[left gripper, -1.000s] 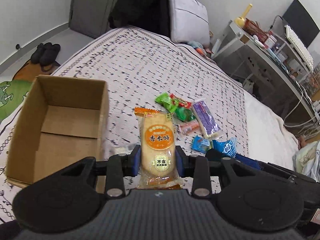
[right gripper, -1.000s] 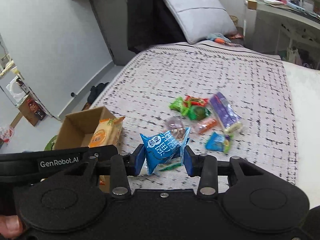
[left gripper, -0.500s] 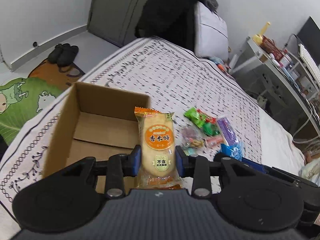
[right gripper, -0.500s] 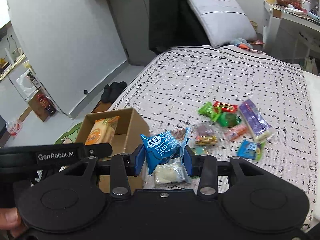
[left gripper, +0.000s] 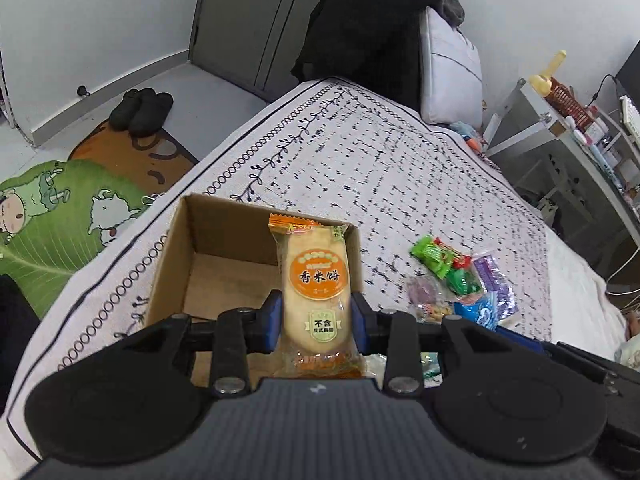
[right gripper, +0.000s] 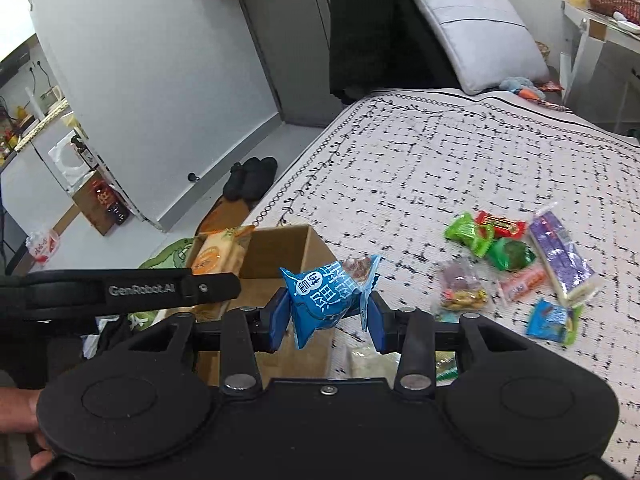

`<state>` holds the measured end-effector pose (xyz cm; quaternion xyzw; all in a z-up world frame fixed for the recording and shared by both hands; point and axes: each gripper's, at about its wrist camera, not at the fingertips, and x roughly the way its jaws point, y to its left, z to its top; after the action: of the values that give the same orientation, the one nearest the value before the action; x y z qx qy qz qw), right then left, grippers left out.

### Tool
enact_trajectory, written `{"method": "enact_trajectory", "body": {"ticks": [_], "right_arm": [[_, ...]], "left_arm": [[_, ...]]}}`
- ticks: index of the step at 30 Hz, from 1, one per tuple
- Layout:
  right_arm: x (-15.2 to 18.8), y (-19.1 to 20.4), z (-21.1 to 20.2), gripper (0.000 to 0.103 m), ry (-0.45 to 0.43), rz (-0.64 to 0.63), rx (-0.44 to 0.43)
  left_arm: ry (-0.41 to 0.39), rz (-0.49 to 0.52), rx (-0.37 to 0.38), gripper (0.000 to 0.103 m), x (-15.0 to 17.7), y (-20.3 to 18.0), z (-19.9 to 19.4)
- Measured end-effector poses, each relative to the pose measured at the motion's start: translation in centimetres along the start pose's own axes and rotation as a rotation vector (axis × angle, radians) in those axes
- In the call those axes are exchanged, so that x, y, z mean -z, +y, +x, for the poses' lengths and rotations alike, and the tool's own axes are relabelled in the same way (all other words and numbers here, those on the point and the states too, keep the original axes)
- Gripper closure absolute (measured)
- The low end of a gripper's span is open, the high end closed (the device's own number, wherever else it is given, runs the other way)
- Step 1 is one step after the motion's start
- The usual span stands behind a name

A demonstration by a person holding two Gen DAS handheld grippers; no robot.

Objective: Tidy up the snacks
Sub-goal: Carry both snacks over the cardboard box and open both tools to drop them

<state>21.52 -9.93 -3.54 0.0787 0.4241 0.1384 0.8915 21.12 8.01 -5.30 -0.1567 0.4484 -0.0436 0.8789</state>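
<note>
Left gripper [left gripper: 315,322]: clamped on the rice cracker pack [left gripper: 314,288], which stands upright between the blue pads, held above the cardboard box.
Right gripper [right gripper: 328,318]: clamped on the blue snack packet [right gripper: 326,300], crumpled between the pads, just beside the box's right wall.
Cardboard box [left gripper: 176,256]: open-topped, resting on the bedspread [left gripper: 380,168] near the bed's left edge; nothing visible on its floor.
Loose snacks: a cluster well to the right of the box, comprising a green packet [right gripper: 466,232], red packet [right gripper: 500,224], dark green packet [right gripper: 514,254], purple packet [right gripper: 560,256], pink stick [right gripper: 522,284], clear bag of mixed sweets [right gripper: 460,288] and small blue packet [right gripper: 552,320].
Floor left of the box: green cartoon mat [left gripper: 52,216] and black slippers [left gripper: 142,112].
Beyond the box: grey pillow [left gripper: 450,68] at the bed's far end.
Person: a hand [right gripper: 16,408] at the lower left edge of the right wrist view.
</note>
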Motion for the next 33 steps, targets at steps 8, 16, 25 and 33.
{"method": "enact_trajectory", "body": {"ticks": [8, 16, 25, 33], "right_arm": [[-1.2, 1.3, 1.5, 0.063, 0.007, -0.016, -0.052], [-2.7, 2.8, 3.5, 0.061, -0.002, -0.03, -0.115], [-3.1, 2.1, 3.2, 0.02, -0.044, -0.026, -0.131], [-2.0, -0.1, 1.5, 0.009, -0.039, -0.043, -0.124]], "left_arm": [[-0.008, -0.031, -0.06, 0.064, -0.8, 1.6, 0.6], [-0.022, -0.068, -0.112, 0.042, -1.1, 3.2, -0.7], [-0.027, -0.136, -0.181, 0.022, -0.9, 4.7, -2.5], [-0.057, -0.102, -0.206, 0.003, 0.0, 3.5, -3.3]]}}
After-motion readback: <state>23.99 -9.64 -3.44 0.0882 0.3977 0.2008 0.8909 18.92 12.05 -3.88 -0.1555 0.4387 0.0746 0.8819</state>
